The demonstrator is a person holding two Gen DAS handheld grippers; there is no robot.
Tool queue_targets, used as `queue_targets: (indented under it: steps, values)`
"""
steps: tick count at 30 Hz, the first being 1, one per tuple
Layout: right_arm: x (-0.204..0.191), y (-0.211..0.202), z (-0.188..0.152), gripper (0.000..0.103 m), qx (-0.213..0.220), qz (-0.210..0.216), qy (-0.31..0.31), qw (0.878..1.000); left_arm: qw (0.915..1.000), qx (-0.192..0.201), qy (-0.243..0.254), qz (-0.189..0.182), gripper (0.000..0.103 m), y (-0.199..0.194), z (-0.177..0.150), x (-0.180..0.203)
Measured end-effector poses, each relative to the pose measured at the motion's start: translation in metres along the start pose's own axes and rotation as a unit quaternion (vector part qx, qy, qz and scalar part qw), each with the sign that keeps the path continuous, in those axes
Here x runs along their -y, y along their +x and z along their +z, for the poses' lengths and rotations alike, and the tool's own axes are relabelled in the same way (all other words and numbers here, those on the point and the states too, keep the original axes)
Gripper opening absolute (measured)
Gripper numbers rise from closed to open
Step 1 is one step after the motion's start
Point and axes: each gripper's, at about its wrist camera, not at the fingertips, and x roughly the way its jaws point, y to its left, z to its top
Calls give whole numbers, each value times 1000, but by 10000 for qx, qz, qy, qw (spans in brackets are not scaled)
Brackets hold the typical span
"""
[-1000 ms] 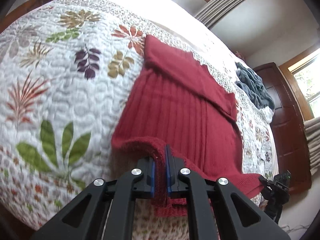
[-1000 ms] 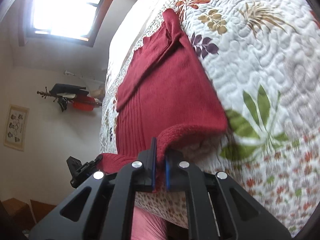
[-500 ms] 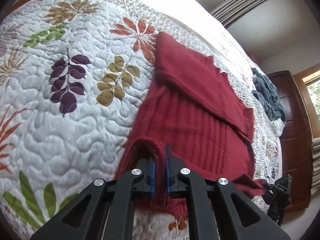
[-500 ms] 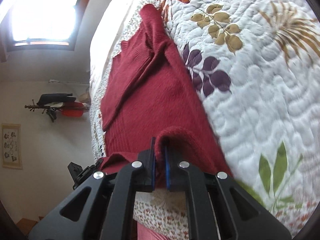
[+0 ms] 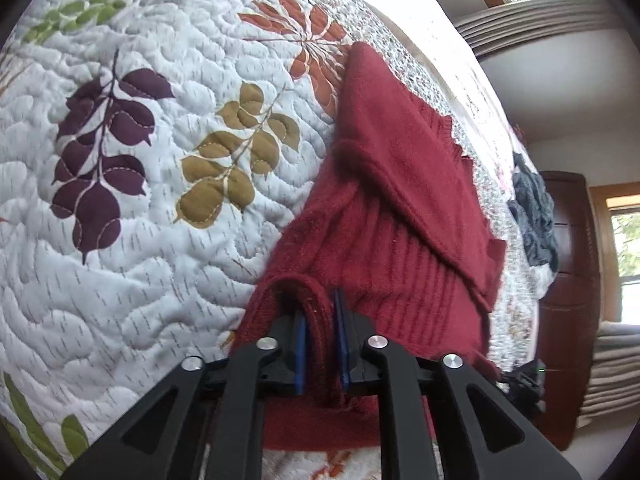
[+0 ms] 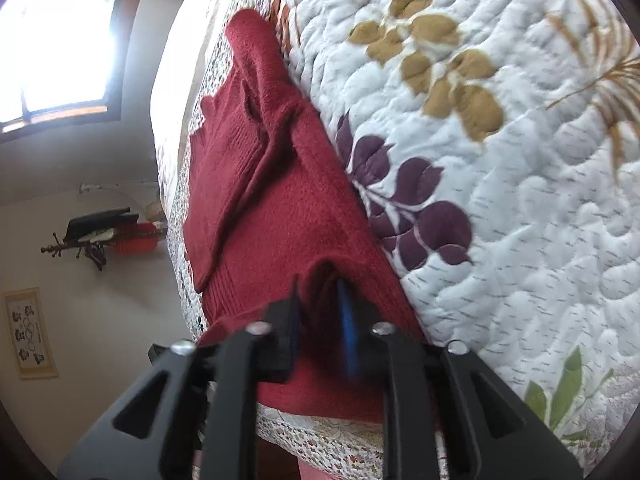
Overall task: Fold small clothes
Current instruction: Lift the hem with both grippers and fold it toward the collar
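Red sweater (image 5: 400, 208) on leaf-print quilt (image 5: 140, 200), left gripper (image 5: 320, 344) and right gripper (image 6: 318, 332) fingers each clamped on its hem

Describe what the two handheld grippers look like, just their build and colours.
Both look alike. The left gripper has two black, angular fingers with triangular cut-outs, round silver screw heads along the top, and thin blue pads on the inner faces. The right gripper has the same black frame, silver screws and blue pads. No cables, markings, hands or sleeves show in either wrist view.
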Motion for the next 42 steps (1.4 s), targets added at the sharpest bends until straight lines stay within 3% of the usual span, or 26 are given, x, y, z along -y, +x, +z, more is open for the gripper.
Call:
queue_targets:
  steps: [4, 7, 11, 16, 19, 24, 28, 32, 35, 39, 42]
  values:
    - [3, -27, -2, 35, 254, 112, 31, 9996, 9993, 269, -240, -117, 36, -25, 2, -8]
    - [-1, -47, -9, 35, 387, 57, -203, 9990, 9989, 462, -112, -49, 36, -44, 3, -9]
    - [-17, -64, -25, 39, 518, -198, -696, 9960, 9968, 574, 526, 199, 39, -57, -2, 10]
    - [-40, -66, -45, 43, 558, -651, -1453, 9857, 9775, 583, 1836, 863, 56, -49, -11, 52]
    - [-51, -57, -55, 43, 520, -842, -1774, 9791, 9607, 500, 2434, 1236, 57, -30, -13, 70]
    - [-62, -40, -64, 44, 441, -1222, -2229, 9661, 9425, 301, 2957, 1526, 57, 3, -11, 81]
    - [-64, -27, -65, 44, 363, -1579, -2510, 9543, 9340, 216, 3172, 1630, 57, 22, -9, 85]
    - [-62, -20, -61, 44, 319, -1691, -2579, 9507, 9298, 137, 3251, 1717, 48, 36, -7, 87]
    - [-65, -15, -59, 44, 312, -1862, -2812, 9409, 9251, 145, 3311, 1855, 18, 41, -7, 85]
    - [-72, -6, -58, 44, 229, -1966, -3181, 9272, 9261, 282, 3387, 1639, 11, 31, -13, 85]
    - [-77, 4, -54, 46, 199, -2145, -3484, 9123, 9320, 307, 3308, 1447, 10, 24, -13, 81]
